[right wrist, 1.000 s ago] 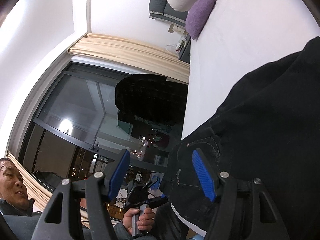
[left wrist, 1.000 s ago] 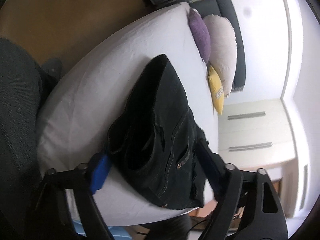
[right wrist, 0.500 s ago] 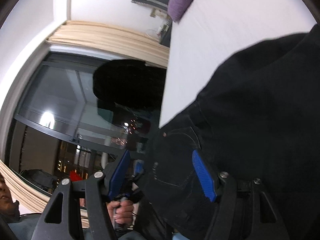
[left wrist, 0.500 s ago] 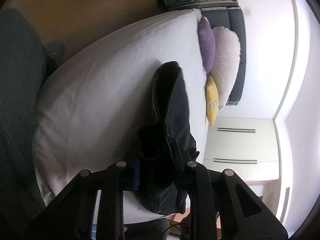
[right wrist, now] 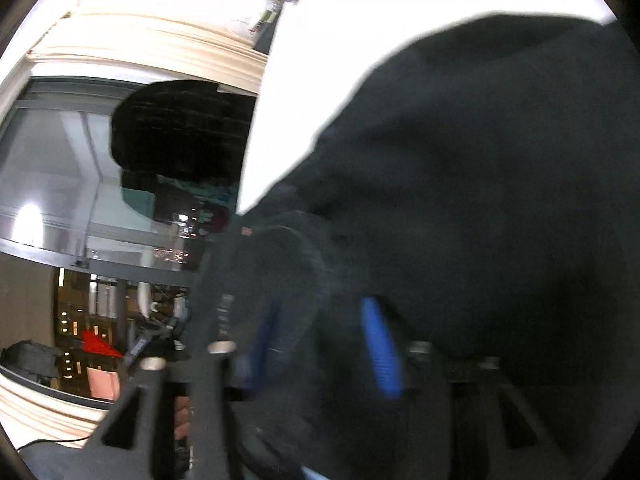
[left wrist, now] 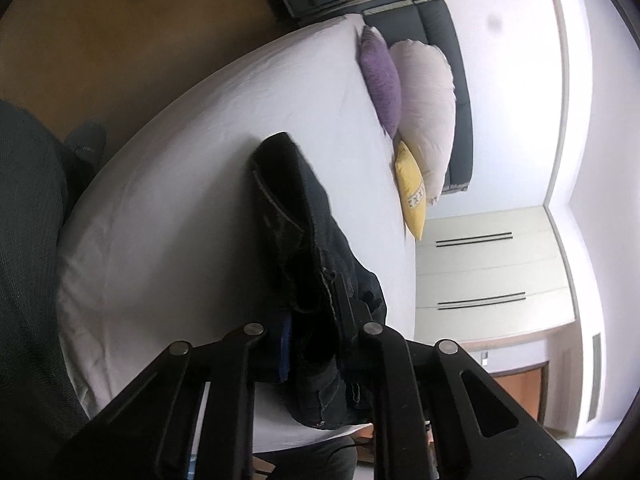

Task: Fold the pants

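Dark denim pants (left wrist: pixel 304 240) lie on a white bed (left wrist: pixel 192 184), with the waist end at the near edge. My left gripper (left wrist: pixel 316 344) is shut on a bunched fold of the pants near the waistband. In the right wrist view the pants (right wrist: pixel 480 200) fill most of the frame. My right gripper (right wrist: pixel 320 336) has its blue pads (right wrist: pixel 380 344) closing around a fold of the pants near a back pocket; the view is blurred.
Purple (left wrist: pixel 380 80), white (left wrist: pixel 428 104) and yellow (left wrist: pixel 412 196) pillows lie at the head of the bed by a dark headboard (left wrist: pixel 452 80). White cabinets (left wrist: pixel 492 264) stand to the right. Brown floor (left wrist: pixel 100 40) lies left. A dark window (right wrist: pixel 100 200) and beige curtain (right wrist: pixel 140 52) show in the right wrist view.
My left gripper shut on the pants' waist end and stayed shut. My right gripper moved in over the pants and its pads came closer together around the cloth.
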`<state>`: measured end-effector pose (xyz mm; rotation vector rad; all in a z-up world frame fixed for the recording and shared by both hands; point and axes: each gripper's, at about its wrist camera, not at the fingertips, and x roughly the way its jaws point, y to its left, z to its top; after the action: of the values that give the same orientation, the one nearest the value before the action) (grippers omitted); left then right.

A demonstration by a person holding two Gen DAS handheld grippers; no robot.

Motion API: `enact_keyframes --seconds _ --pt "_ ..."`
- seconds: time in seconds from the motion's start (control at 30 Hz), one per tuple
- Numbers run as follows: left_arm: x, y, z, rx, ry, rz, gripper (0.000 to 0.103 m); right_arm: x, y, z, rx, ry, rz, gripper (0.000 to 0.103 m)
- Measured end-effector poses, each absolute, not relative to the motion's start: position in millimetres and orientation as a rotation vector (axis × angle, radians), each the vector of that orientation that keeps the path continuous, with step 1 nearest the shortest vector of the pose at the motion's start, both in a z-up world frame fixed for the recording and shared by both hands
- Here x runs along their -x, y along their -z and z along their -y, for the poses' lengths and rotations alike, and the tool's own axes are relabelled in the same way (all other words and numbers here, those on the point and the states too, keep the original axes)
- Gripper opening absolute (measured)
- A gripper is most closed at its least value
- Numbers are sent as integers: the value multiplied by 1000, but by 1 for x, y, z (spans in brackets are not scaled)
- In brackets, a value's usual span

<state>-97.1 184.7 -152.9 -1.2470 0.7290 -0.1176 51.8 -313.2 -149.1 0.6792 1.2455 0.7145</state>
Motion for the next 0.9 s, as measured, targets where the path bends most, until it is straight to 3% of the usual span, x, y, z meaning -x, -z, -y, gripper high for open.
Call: enact_keyframes --seconds 0.1,0.27,0.4,0.47,0.73,0.9 --pt "93 144 -184 1231 126 -727 12 -54 149 308 -639 -711 -1254 68" --pt "86 121 -174 1155 147 -730 10 -53 162 318 -678 -722 -1217 54" --pt "74 92 -154 1054 183 -731 9 -50 150 324 -752 -716 -1187 69" --pt "63 72 -138 1002 216 -726 9 -49 141 332 -777 -719 -1145 71" --pt "-3 -2 4 668 466 -752 9 -48 142 379 -909 -676 -1126 71" --pt "-30 30 119 516 630 -893 9 -47 119 417 -961 -692 -1031 73"
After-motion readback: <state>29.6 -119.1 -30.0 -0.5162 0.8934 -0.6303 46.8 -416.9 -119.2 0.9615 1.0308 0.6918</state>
